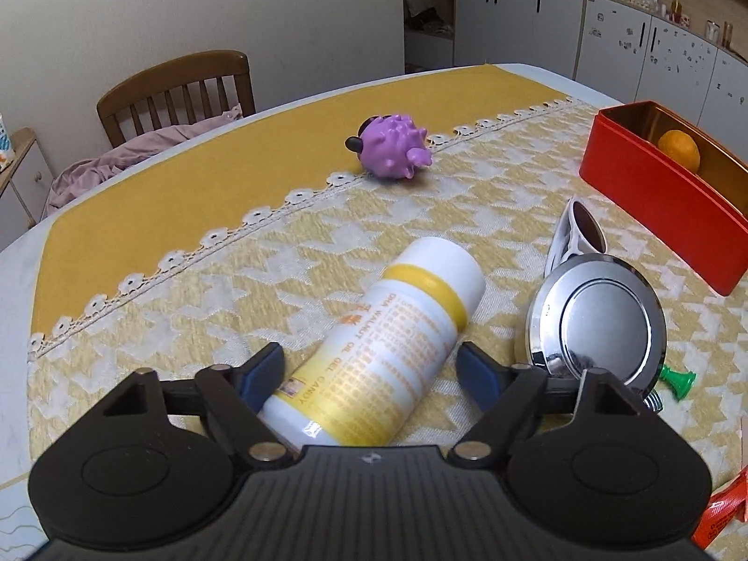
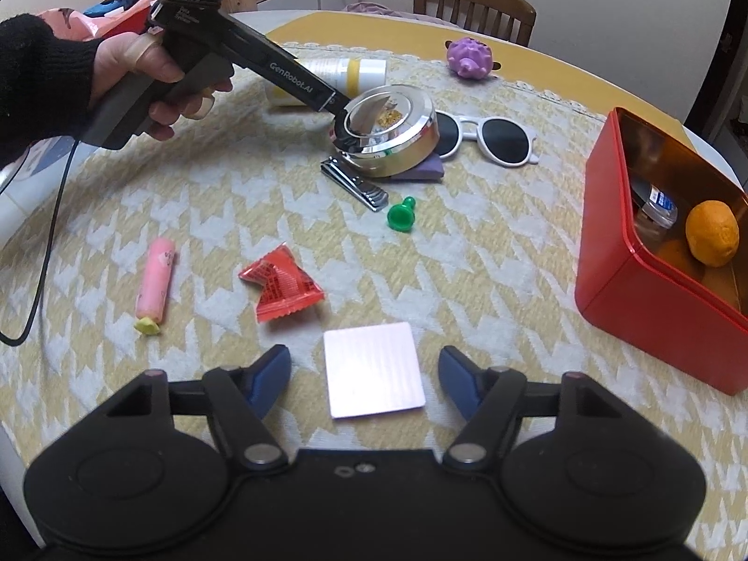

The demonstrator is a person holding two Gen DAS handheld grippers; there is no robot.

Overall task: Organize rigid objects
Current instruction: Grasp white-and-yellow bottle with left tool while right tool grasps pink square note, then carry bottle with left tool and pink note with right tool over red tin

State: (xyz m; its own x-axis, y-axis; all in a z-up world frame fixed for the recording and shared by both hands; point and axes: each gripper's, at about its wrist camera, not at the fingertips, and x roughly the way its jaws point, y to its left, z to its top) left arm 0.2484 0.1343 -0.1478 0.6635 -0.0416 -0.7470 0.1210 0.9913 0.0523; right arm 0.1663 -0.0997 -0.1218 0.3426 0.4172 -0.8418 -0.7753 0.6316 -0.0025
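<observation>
My left gripper is open, its blue fingers either side of a white and yellow bottle that lies on its side on the tablecloth; the bottle also shows in the right wrist view. My right gripper is open, its fingers straddling a flat pink square card lying on the cloth. A red tin box at the right holds an orange and a small jar. In the left wrist view the box stands at the far right.
On the yellow houndstooth cloth lie a chrome round case, white sunglasses, nail clippers, a green pawn, a red wrapper, a pink tube and a purple spiky toy. A wooden chair stands behind the table.
</observation>
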